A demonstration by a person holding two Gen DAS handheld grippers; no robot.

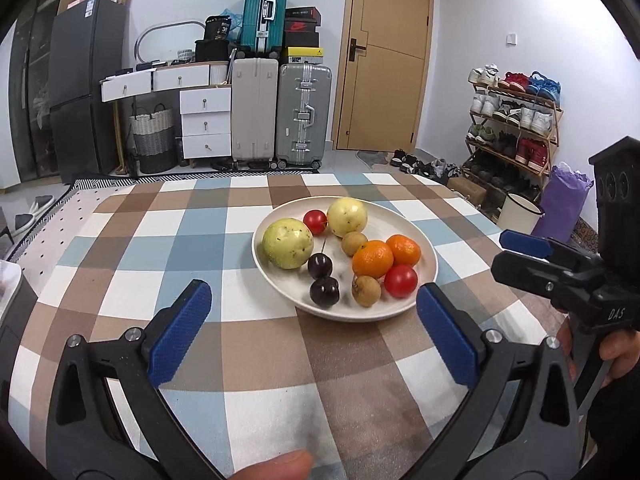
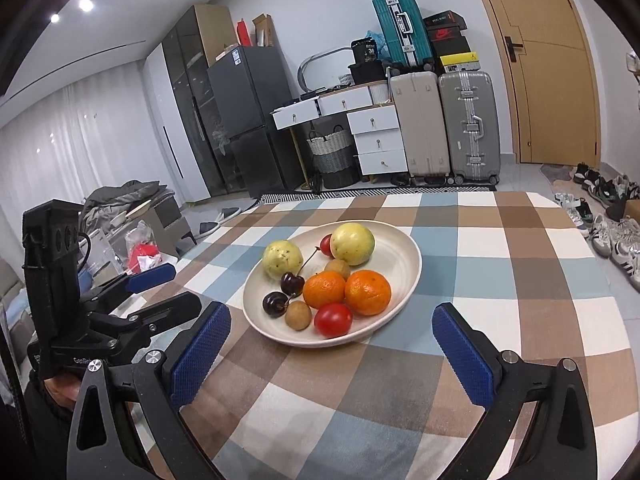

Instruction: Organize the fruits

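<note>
A white plate (image 1: 430,256) on the checked tablecloth (image 1: 160,240) holds all the fruit: two yellow-green guavas (image 1: 287,243), two oranges (image 1: 373,258), two red cherry tomatoes (image 1: 401,281), two dark cherries (image 1: 324,291) and two brown longans (image 1: 366,290). The oranges touch each other; one guava lies at the plate's far rim, the other at its left side.

Left wrist view: the plate lies ahead of the left gripper (image 1: 314,334), beyond its fingertips and nearer the right-hand finger (image 1: 448,340), whose tip sits just beside the near rim. The blue pads stand wide apart with only tablecloth between them. The right gripper (image 1: 520,254) enters from the right, a hand (image 1: 600,344) on its handle; its fingers are parted and empty, tips near the plate's right edge.

Right wrist view: the plate (image 2: 400,240) lies ahead, between the lines of the two spread fingers (image 2: 200,352), its near rim just past their tips. The left gripper (image 2: 168,288) appears left of the left-hand finger, likewise spread, holding nothing.

Behind the table stand suitcases (image 1: 280,112), white drawers (image 1: 206,124) and a wooden door (image 1: 384,56).
</note>
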